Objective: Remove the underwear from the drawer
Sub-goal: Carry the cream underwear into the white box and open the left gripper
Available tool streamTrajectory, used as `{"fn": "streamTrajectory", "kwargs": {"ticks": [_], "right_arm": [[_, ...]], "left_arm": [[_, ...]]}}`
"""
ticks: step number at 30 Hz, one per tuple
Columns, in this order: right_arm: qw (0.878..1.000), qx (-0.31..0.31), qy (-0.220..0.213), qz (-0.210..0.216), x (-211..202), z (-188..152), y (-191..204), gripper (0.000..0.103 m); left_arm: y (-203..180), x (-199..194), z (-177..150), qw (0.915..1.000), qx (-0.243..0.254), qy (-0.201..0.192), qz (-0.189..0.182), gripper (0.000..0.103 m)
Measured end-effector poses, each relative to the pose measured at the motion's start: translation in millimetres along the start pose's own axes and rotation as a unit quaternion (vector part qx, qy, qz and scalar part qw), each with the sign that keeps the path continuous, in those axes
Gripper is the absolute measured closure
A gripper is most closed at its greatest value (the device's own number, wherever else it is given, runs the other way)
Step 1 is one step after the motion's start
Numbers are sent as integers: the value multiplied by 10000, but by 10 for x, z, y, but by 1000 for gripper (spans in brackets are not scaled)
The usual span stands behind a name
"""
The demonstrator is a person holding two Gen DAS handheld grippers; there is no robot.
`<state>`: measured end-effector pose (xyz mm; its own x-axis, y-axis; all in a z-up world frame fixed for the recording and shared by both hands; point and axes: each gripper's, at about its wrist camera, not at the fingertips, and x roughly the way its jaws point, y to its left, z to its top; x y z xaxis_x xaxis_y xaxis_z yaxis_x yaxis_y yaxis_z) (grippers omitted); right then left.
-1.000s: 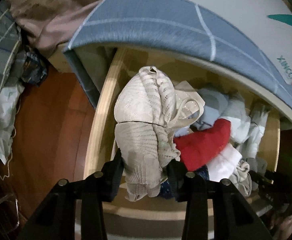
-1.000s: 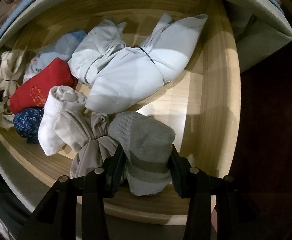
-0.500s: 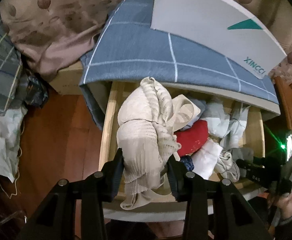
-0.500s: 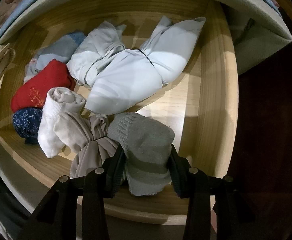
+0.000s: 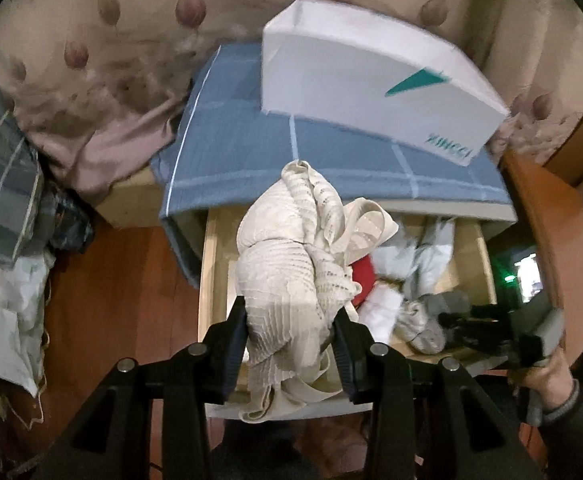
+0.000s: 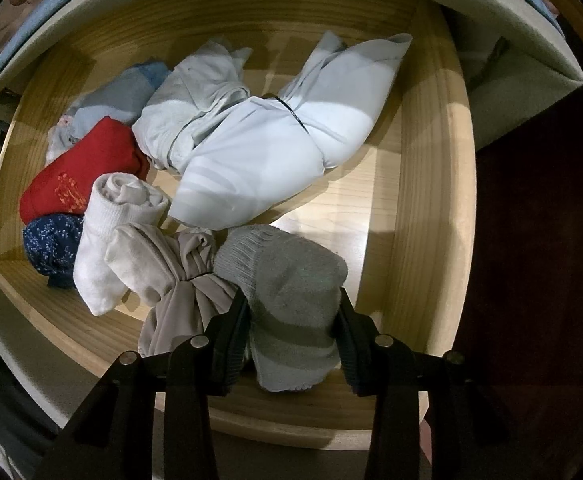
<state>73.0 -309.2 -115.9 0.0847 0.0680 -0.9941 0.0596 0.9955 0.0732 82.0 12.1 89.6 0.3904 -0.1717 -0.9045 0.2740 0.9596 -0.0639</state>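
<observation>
Left gripper (image 5: 290, 320) clamped on a cream knit undergarment (image 5: 291, 272), jaws pinched into the lower bundle, rest of the fabric bunched up above the pads and a strap loop sticking out to the right. A tail hangs below the jaws, lower centre of the left wrist view. Garment sits in front of the open wooden drawer (image 5: 205, 280), seemingly clear of the pile inside, likely held high so the dangling end doesn't snag on the drawer's front edge. Judgement: the removal step for this piece looks nearly finished; it needs a place to go.

Right gripper (image 6: 293, 320) points down into the drawer (image 6: 431, 200), jaws closed against both sides of a rolled grey sock (image 6: 287, 292) at lower centre of the right wrist view. Pads look pressed into the sock, which is squeezed narrower between them. Sock rests on the drawer floor near the front wall, not lifted as far as visible.

Also in the drawer: a pale grey folded garment (image 6: 275, 152) at centre, a red item (image 6: 79, 172) at left, a dark blue patterned one (image 6: 53, 248) below it, a white sock roll (image 6: 115, 232), and a beige knotted piece (image 6: 179, 280) just left of the grey sock, touching it. A white box (image 5: 367, 92) sits on a blue checked cover (image 5: 299, 160) above the drawer.
</observation>
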Motion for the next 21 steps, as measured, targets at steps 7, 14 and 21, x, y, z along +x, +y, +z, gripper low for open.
{"fn": "streamTrajectory", "kwargs": {"ticks": [7, 14, 21], "right_arm": [[10000, 1, 14, 9, 7, 2, -3, 65], [10000, -2, 27, -10, 27, 17, 8, 65], [10000, -12, 32, -30, 32, 11, 53, 65]], "left_arm": [[-118, -573, 559, 9949, 262, -967, -73, 64], [-218, -873, 1485, 9808, 516, -1879, -114, 64], [-328, -567, 2286, 9789, 587, -1951, -148, 64]]}}
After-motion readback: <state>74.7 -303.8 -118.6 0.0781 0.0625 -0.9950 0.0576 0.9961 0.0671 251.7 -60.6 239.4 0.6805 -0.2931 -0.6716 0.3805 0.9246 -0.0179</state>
